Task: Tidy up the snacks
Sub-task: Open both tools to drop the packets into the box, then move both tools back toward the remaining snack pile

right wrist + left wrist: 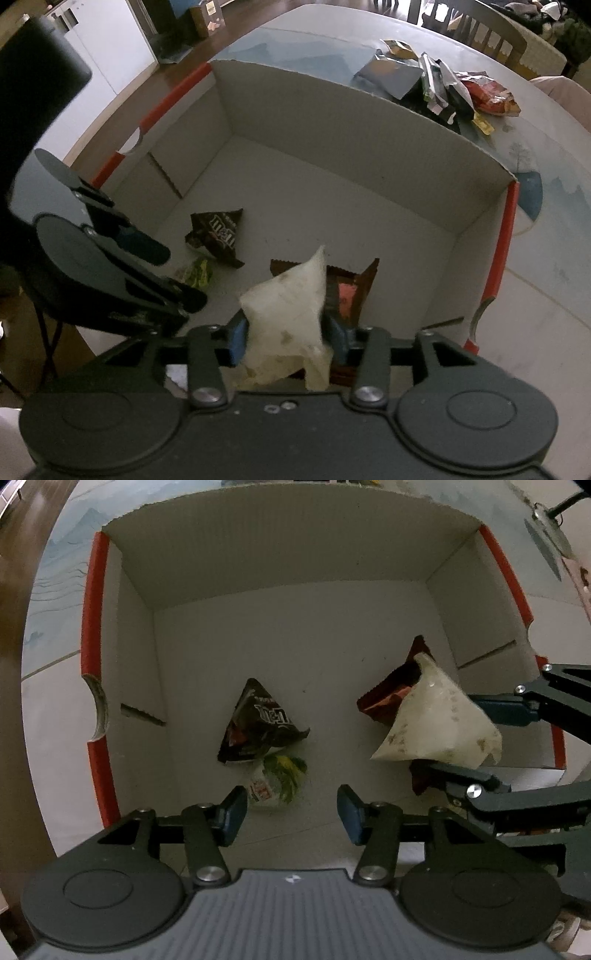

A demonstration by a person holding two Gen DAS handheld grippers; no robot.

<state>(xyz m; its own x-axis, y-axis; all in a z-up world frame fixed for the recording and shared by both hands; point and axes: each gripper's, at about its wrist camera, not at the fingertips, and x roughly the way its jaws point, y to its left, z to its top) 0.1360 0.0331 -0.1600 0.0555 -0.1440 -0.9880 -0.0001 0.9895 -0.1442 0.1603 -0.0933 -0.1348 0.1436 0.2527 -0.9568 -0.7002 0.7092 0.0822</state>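
An open cardboard box with red edges stands on the table. On its floor lie a black chocolate packet, a small green-and-white snack and dark red-brown packets. My left gripper points down into the box, open, nothing between its pads, the green-and-white snack just beyond its left finger. My right gripper has a white crumpled packet filling the gap, touching both blue pads, above the red-brown packets.
Beyond the box's far wall a pile of several snack packets lies on the pale table. Chairs stand behind the table. The box's back half shows bare floor.
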